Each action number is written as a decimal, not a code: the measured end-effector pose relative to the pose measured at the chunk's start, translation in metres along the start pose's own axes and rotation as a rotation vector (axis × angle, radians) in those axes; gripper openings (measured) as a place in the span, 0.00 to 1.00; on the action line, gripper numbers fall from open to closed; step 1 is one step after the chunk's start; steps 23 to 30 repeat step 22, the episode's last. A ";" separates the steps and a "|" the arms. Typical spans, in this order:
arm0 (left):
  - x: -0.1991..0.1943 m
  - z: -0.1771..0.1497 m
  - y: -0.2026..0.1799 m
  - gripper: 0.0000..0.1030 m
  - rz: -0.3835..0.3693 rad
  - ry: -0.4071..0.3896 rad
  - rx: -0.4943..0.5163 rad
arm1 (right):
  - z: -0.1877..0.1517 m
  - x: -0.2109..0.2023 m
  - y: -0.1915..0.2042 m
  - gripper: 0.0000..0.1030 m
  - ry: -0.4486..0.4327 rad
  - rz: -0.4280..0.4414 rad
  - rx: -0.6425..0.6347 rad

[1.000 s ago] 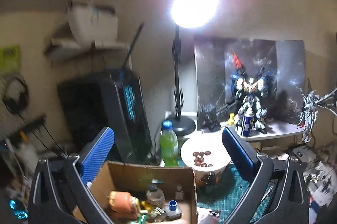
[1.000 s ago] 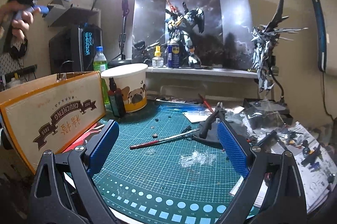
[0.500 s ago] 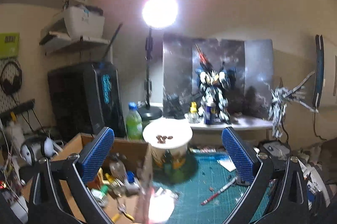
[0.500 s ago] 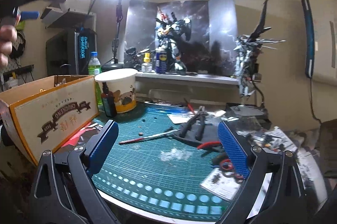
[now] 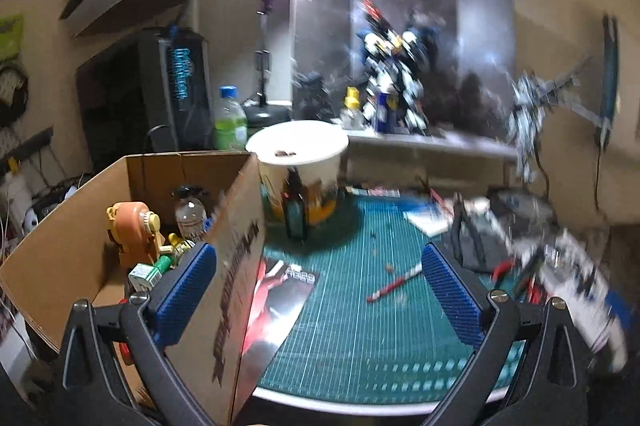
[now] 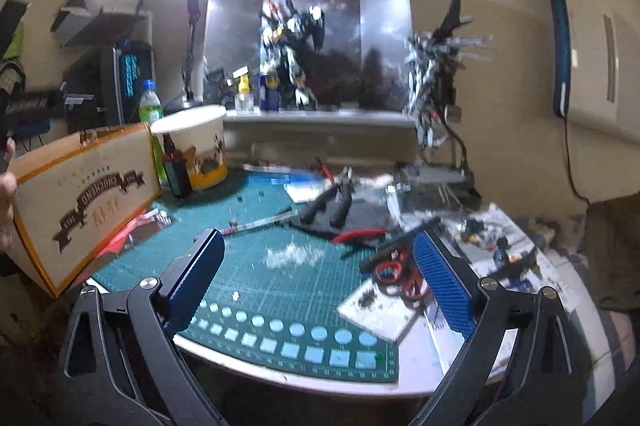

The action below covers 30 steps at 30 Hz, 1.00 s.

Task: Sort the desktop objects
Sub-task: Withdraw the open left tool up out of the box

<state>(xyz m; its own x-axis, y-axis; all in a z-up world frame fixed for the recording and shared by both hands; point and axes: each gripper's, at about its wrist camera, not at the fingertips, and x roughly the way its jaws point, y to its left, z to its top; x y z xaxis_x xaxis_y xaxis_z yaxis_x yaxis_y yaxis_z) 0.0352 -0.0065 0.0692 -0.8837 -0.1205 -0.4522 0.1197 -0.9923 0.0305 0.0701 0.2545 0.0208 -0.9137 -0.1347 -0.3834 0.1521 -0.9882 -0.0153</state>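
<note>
Both claws are hanging wide open and empty over the green cutting mat (image 5: 352, 330). A slim red-and-white pen (image 5: 394, 282) is lying right of the brown cardboard box (image 5: 240, 226), slanting up-right, ahead between the left gripper (image 5: 320, 290) pads, farther from the right gripper (image 6: 320, 282)
</note>
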 end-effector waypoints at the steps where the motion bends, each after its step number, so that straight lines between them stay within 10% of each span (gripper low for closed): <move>1: 0.001 -0.004 -0.003 1.00 0.000 0.003 0.013 | 0.000 0.001 -0.001 0.93 0.021 -0.001 0.002; 30: 0.013 -0.024 0.000 1.00 -0.005 0.045 0.014 | 0.023 0.002 0.033 0.98 0.096 0.042 -0.037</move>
